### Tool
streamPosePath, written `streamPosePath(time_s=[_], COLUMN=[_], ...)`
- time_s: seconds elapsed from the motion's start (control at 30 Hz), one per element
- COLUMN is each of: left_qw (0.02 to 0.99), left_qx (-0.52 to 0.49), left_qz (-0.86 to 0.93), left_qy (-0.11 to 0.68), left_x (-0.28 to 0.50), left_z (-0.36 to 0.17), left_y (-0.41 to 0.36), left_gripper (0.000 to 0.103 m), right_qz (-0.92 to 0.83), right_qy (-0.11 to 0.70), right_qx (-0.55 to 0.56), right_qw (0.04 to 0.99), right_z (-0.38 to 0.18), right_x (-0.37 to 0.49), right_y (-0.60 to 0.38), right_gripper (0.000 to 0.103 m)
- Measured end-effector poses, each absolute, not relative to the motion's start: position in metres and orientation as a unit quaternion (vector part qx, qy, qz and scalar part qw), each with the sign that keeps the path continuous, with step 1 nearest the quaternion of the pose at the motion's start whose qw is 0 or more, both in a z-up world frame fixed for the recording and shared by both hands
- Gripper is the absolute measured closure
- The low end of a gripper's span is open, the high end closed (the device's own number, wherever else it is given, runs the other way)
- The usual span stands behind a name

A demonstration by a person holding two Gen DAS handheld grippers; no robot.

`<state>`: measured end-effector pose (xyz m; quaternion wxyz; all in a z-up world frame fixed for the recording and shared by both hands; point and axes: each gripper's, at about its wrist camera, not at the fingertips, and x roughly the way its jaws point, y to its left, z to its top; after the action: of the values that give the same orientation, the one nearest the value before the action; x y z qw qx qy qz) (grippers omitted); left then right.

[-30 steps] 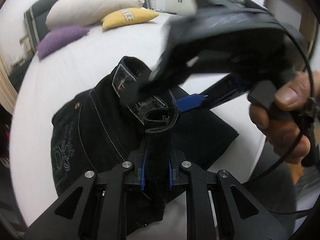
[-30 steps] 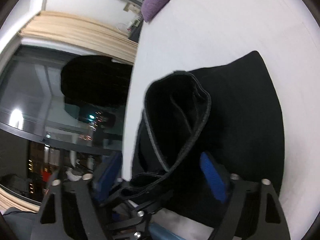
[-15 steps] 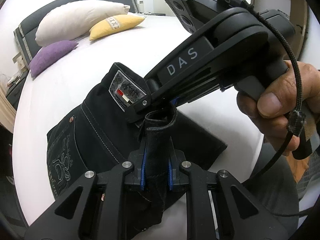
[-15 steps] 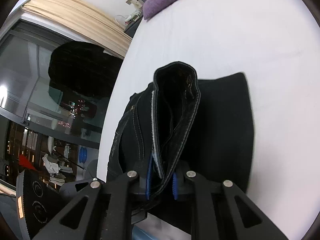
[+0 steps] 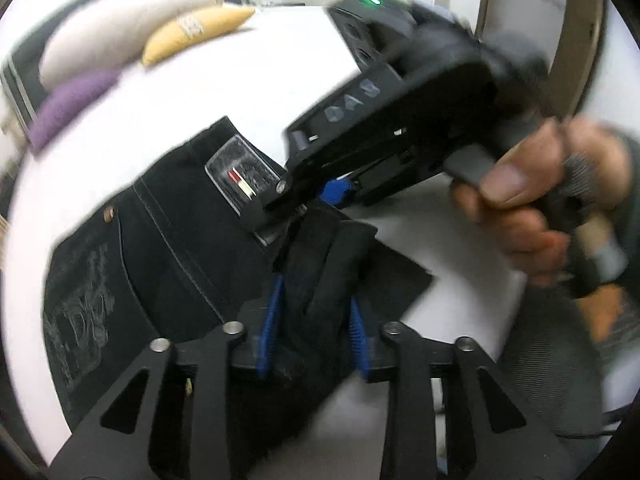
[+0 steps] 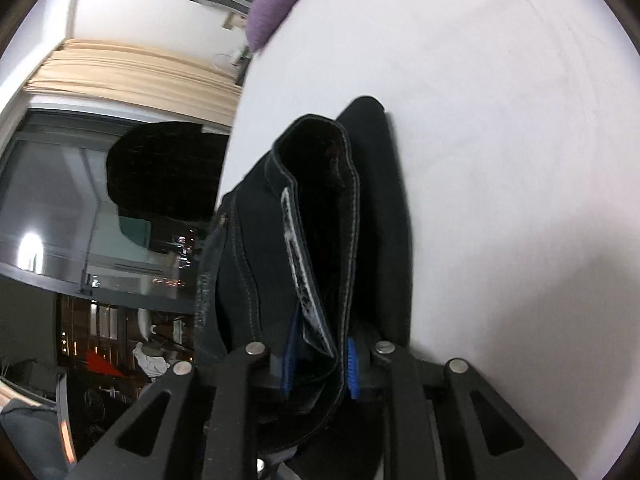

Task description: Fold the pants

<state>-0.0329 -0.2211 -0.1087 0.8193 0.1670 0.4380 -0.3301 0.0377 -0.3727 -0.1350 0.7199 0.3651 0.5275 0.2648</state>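
Observation:
Black denim pants (image 5: 168,240) lie folded on a white bed (image 5: 280,92), waistband label and embroidered pocket up. My left gripper (image 5: 316,320) has its blue pads a little apart with a bunched fold of the pants between them. The right gripper (image 5: 320,196), held in a hand (image 5: 532,200), comes in from the right and clamps the waistband by the label. In the right wrist view the right gripper (image 6: 320,364) is shut on the pants' waistband (image 6: 320,216), which stands up in a loop.
White (image 5: 120,28), yellow (image 5: 196,28) and purple (image 5: 72,100) pillows lie at the head of the bed. A dark window and beige curtain (image 6: 132,76) stand past the bed's edge. A grey chair (image 5: 560,380) is at lower right.
My left gripper's pads have spread apart around the fold they clamped. The right gripper stays shut on the waistband and has shifted with it.

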Motion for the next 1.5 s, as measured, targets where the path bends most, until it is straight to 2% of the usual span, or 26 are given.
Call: streamPosePath(time_s=[0.03, 0.1, 0.23, 0.4, 0.47, 0.57, 0.6, 0.63, 0.7, 0.8, 0.87, 0.97, 1.03, 1.1, 1.2, 1.23, 1.27, 1.3, 1.33, 1.4, 1.5], left_qw=[0.815, 0.823, 0.848, 0.859, 0.856, 0.843, 0.839, 0.835, 0.836, 0.833, 0.845, 0.858, 0.857, 0.846, 0.827, 0.826, 0.825, 0.825, 0.826, 0.829, 0.83], left_qx=[0.135, 0.098, 0.033, -0.028, -0.041, -0.043, -0.043, -0.043, -0.024, -0.054, -0.064, -0.056, -0.063, -0.082, -0.119, -0.117, -0.107, -0.098, -0.091, -0.092, -0.092], left_qz=[-0.34, -0.344, -0.317, -0.276, -0.274, -0.279, -0.277, -0.279, -0.286, -0.292, -0.298, -0.298, -0.289, -0.276, -0.278, -0.278, -0.278, -0.277, -0.279, -0.283, -0.301], left_qy=[0.45, 0.442, 0.424, 0.429, 0.436, 0.458, 0.467, 0.472, 0.468, 0.467, 0.439, 0.415, 0.422, 0.449, 0.474, 0.476, 0.48, 0.482, 0.482, 0.473, 0.461], left_x=[-0.033, -0.04, -0.029, 0.022, 0.033, 0.043, 0.038, 0.038, 0.036, 0.041, 0.046, 0.068, 0.095, 0.125, 0.151, 0.155, 0.158, 0.159, 0.16, 0.154, 0.131], left_z=[-0.1, -0.082, -0.062, -0.07, -0.078, -0.106, -0.113, -0.122, -0.132, -0.118, -0.1, -0.087, -0.094, -0.11, -0.13, -0.133, -0.137, -0.14, -0.143, -0.136, -0.121], left_y=[-0.21, -0.19, -0.136, -0.083, -0.075, -0.079, -0.08, -0.081, -0.082, -0.073, -0.067, -0.061, -0.057, -0.053, -0.042, -0.042, -0.045, -0.047, -0.049, -0.043, -0.034], left_gripper=[0.046, 0.035, 0.035, 0.036, 0.036, 0.037, 0.037, 0.037, 0.037, 0.038, 0.038, 0.038, 0.038, 0.038, 0.038, 0.038, 0.038, 0.039, 0.039, 0.039, 0.038], right_qz=[0.259, 0.237, 0.17, 0.282, 0.311, 0.289, 0.263, 0.247, 0.242, 0.219, 0.215, 0.246, 0.263, 0.282, 0.255, 0.232, 0.216, 0.2, 0.194, 0.196, 0.219], right_qy=[0.523, 0.519, 0.514, 0.454, 0.464, 0.516, 0.54, 0.545, 0.529, 0.53, 0.524, 0.494, 0.484, 0.481, 0.505, 0.521, 0.536, 0.54, 0.537, 0.528, 0.523], right_qx=[0.365, 0.363, 0.339, 0.347, 0.326, 0.316, 0.309, 0.322, 0.377, 0.355, 0.339, 0.333, 0.325, 0.317, 0.316, 0.317, 0.328, 0.349, 0.361, 0.375, 0.357], right_qw=[0.725, 0.737, 0.77, 0.77, 0.763, 0.742, 0.737, 0.734, 0.721, 0.738, 0.752, 0.765, 0.769, 0.768, 0.762, 0.758, 0.747, 0.739, 0.738, 0.737, 0.742], right_z=[-0.132, -0.125, -0.1, -0.053, -0.055, -0.089, -0.109, -0.123, -0.134, -0.124, -0.104, -0.073, -0.062, -0.059, -0.084, -0.096, -0.113, -0.126, -0.127, -0.124, -0.113], right_x=[0.035, 0.028, 0.012, -0.005, -0.005, -0.003, -0.004, -0.006, -0.014, -0.024, -0.023, -0.006, 0.014, 0.04, 0.071, 0.08, 0.086, 0.088, 0.09, 0.077, 0.056], right_y=[-0.376, -0.385, -0.397, -0.358, -0.331, -0.315, -0.317, -0.325, -0.343, -0.349, -0.348, -0.332, -0.318, -0.3, -0.291, -0.294, -0.298, -0.305, -0.307, -0.312, -0.314], right_gripper=[0.074, 0.069, 0.063, 0.063, 0.063, 0.063, 0.074, 0.103, 0.103, 0.103, 0.099, 0.086, 0.071, 0.067, 0.045, 0.047, 0.054, 0.075, 0.091, 0.093, 0.087])
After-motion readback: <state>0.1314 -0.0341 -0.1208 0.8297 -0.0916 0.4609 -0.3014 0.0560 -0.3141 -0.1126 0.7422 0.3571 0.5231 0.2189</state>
